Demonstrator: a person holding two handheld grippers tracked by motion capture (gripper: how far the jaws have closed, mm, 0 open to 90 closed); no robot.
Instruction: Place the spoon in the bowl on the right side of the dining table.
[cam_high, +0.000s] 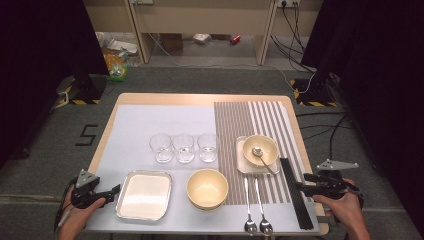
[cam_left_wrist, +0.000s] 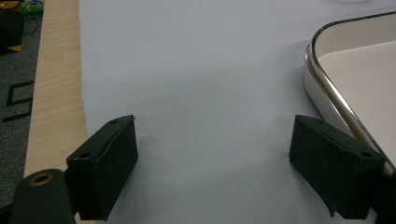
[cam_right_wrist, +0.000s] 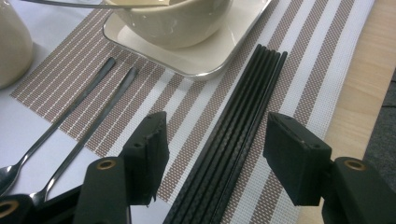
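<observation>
Grey floor and dark curtains ring a wooden worktop (cam_high: 200, 98) laid with a pale sheet and a striped mat (cam_high: 250, 125). Black chopsticks (cam_high: 296, 192) lie bundled along the mat's right edge, just beside the plate (cam_high: 240, 162) that carries a bowl (cam_high: 260, 149) and spoon. The right gripper (cam_high: 301, 185) hovers over their near half, jaws wide and straddling the bundle in its own view (cam_right_wrist: 212, 158), touching nothing. The left gripper (cam_high: 117, 189) waits, jaws wide, beside the tray (cam_high: 145, 195). This looks like the approach to a pick: next, lower, centre on the sticks, and close squarely so none slips out.
</observation>
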